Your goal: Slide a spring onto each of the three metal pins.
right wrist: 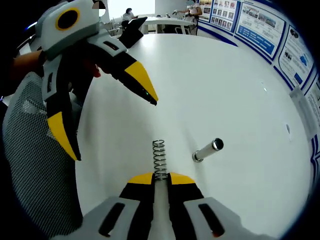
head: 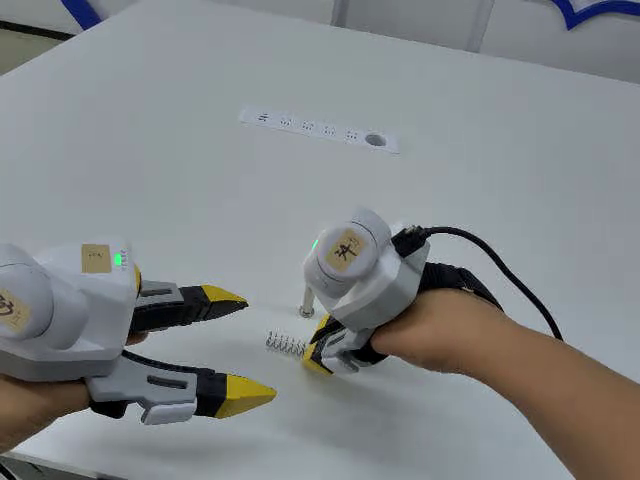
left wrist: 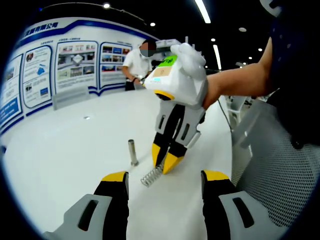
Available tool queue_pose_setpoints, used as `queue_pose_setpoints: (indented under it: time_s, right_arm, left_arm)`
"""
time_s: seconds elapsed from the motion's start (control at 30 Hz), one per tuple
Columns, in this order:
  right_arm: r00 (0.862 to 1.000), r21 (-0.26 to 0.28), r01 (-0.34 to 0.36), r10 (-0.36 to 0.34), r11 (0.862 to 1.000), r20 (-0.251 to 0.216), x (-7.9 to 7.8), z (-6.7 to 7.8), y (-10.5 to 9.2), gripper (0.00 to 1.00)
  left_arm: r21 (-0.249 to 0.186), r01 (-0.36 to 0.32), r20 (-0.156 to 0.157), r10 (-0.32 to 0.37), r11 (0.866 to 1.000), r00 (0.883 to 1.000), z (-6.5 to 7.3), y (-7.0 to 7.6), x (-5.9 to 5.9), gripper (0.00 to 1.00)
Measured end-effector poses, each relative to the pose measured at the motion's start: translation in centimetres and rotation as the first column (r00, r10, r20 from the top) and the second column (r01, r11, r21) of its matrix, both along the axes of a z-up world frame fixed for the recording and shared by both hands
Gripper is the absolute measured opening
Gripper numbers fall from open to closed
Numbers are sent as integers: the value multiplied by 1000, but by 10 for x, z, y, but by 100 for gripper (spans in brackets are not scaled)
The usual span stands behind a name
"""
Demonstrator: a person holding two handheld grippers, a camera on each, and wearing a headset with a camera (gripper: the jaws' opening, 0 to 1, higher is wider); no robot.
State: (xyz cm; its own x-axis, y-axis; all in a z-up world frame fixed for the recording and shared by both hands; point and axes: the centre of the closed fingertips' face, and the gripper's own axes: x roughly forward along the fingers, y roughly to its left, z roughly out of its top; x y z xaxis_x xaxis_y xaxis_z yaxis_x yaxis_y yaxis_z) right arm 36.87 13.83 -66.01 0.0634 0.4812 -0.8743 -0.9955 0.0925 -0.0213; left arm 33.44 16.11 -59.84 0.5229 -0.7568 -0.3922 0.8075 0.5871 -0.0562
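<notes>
A small coil spring [right wrist: 159, 156] lies level just above the white table, one end pinched by my right gripper [right wrist: 161, 178], which is shut on it. In the head view the spring [head: 285, 345] sticks out leftward from that gripper [head: 322, 352]. One short metal pin [head: 307, 299] stands upright on the table just behind it; this pin [right wrist: 207, 150] is right of the spring and bare. My left gripper [head: 240, 345] is open and holds nothing, a short way left of the spring. From the left gripper view, the spring [left wrist: 151, 175] and pin [left wrist: 133, 152] lie ahead of its spread jaws.
A flush power strip [head: 320, 130] is set into the white table [head: 150, 180] further back. A person [left wrist: 135, 65] stands far off by wall posters. A mesh chair back [left wrist: 280, 170] is at the table's near side.
</notes>
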Motion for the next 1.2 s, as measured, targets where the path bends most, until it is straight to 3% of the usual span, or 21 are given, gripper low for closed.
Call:
queue_pose_setpoints:
  time_s: [0.27, 0.33, 0.57, 0.77, 1.07, 1.2]
  right_arm:
    - [998, 1, -54, 54, 999, 13, -8, 24, -12, 11]
    - [997, -1, -81, 81, 997, -14, -16, 32, -15, 11]
    - [989, -16, -146, 146, 989, 2, -29, 52, -21, 11]
    - [984, -30, -177, 177, 984, 7, -35, 56, -22, 11]
    - [980, -35, -199, 200, 979, 4, -40, 60, -20, 11]
    - [978, -26, -205, 206, 978, 14, -41, 65, -18, 11]
  left_arm:
    - [25, 40, 0, -40, 999, 999, -2, -8, 0, 58]
    - [34, 58, 6, -59, 998, 998, -1, -12, 0, 56]
    - [54, 119, 29, -121, 991, 992, 1, -24, -1, 48]
    - [74, 176, 61, -180, 982, 982, 3, -32, -7, 29]
    - [89, 199, 78, -206, 976, 975, 4, -34, -9, 13]
    - [98, 196, 72, -203, 976, 977, 2, -33, -8, 13]
